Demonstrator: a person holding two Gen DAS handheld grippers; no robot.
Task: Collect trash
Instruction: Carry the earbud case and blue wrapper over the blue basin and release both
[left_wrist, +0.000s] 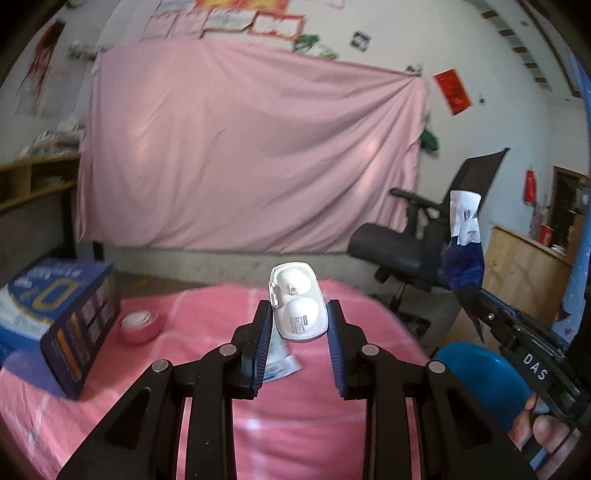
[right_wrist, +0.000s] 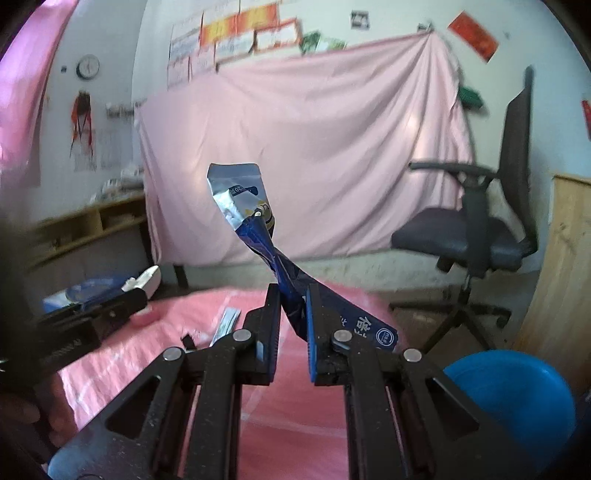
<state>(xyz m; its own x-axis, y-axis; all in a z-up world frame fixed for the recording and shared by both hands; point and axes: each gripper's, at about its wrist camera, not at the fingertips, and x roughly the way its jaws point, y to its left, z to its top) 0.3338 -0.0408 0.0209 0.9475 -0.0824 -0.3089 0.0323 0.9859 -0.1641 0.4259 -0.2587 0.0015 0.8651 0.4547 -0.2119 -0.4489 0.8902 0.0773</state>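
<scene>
Both grippers are loaded, left gripper (left_wrist: 297, 325) clamping a white plastic case (left_wrist: 298, 309), right gripper (right_wrist: 293, 312) pinching a twisted blue wrapper (right_wrist: 258, 236), while a sachet (left_wrist: 280, 360) remains on the pink table (left_wrist: 207, 317).

Left gripper (left_wrist: 297, 321): clamps a white plastic case (left_wrist: 297, 308) between its blue pads, above the pink table (left_wrist: 207, 314).
Sachet (left_wrist: 280, 360): lies under the jaws.
Blue box (left_wrist: 55, 317), pink tape roll (left_wrist: 139, 326): to its left.
Right gripper (left_wrist: 466, 291): to its right, gripping a blue wrapper (left_wrist: 464, 240).
</scene>
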